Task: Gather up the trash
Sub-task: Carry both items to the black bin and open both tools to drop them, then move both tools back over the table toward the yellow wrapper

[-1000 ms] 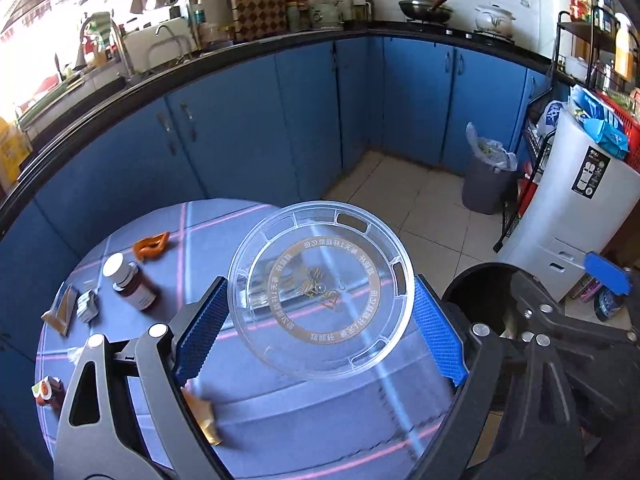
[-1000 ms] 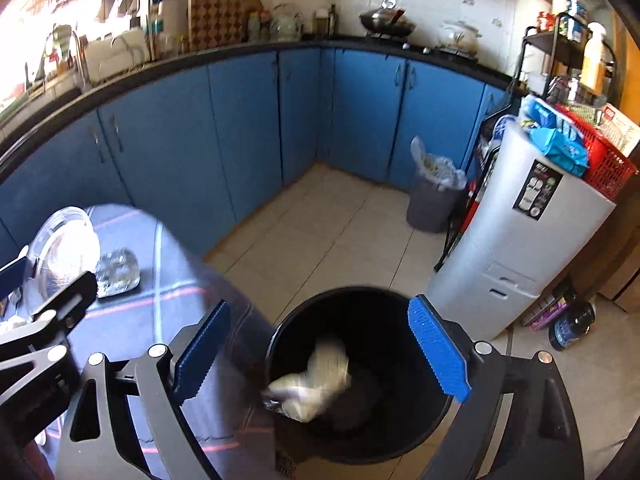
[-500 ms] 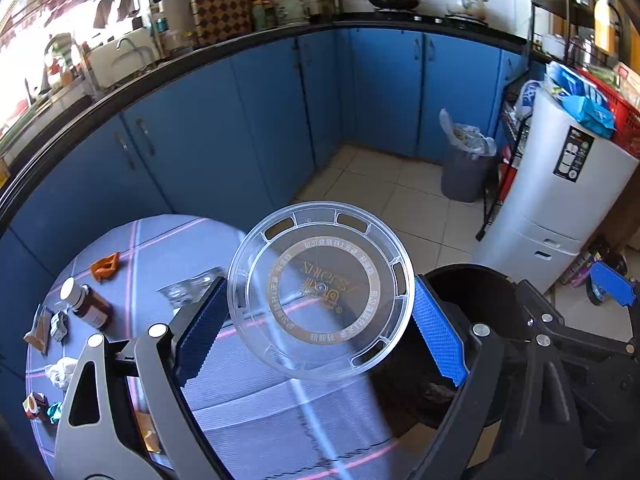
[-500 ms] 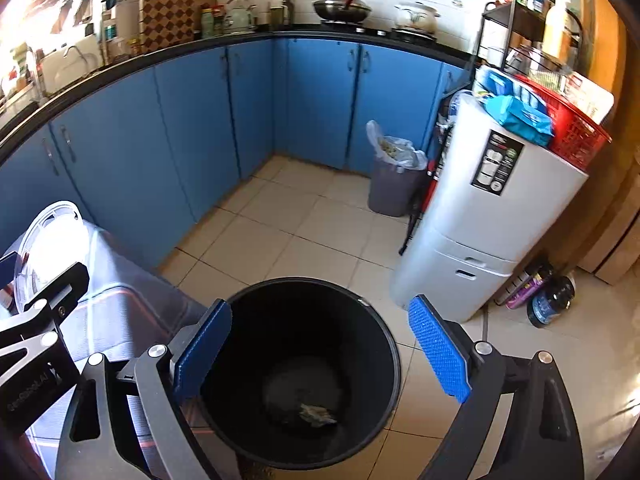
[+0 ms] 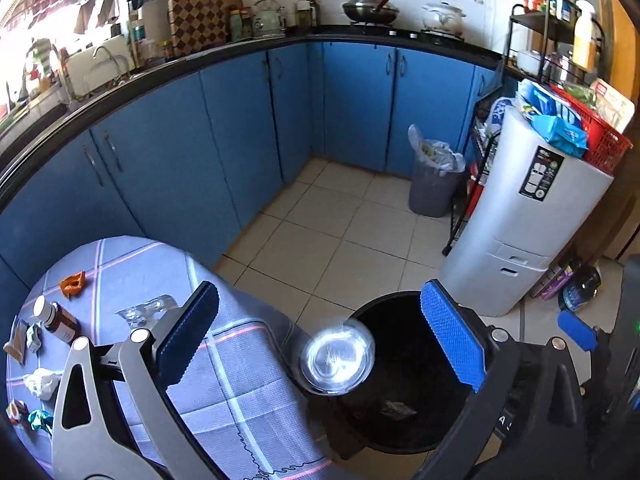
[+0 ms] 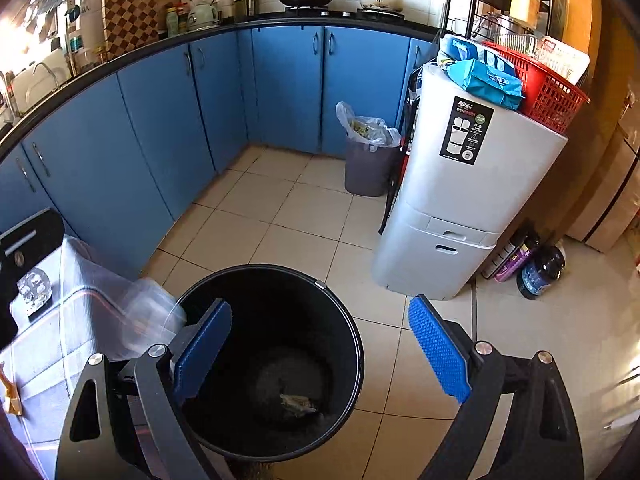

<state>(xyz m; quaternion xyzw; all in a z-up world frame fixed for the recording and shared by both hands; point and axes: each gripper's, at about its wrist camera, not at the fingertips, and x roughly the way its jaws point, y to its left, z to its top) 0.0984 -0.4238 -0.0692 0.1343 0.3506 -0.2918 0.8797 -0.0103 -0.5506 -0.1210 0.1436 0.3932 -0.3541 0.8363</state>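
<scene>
My left gripper (image 5: 320, 340) is open and empty above the table edge. The clear round plastic lid (image 5: 338, 362) is free of it, blurred, at the left rim of the black bin (image 5: 416, 428). In the right wrist view the lid (image 6: 154, 314) shows as a clear blur against the bin's (image 6: 340, 320) left rim. My right gripper (image 6: 320, 354) is open and empty over the bin. A crumpled scrap (image 6: 298, 402) lies at the bin's bottom.
A table with a lilac cloth (image 5: 224, 392) holds a brown pill bottle (image 5: 58, 322), an orange wrapper (image 5: 72, 282), a clear wrapper (image 5: 148, 312), a white tissue (image 5: 40, 382) and small scraps. A grey bin (image 5: 434, 184) and a white cabinet (image 5: 516, 224) stand on the tiled floor.
My left gripper opened and let go of the clear lid, which dropped toward the black bin's rim. Both grippers shifted further over the bin.
</scene>
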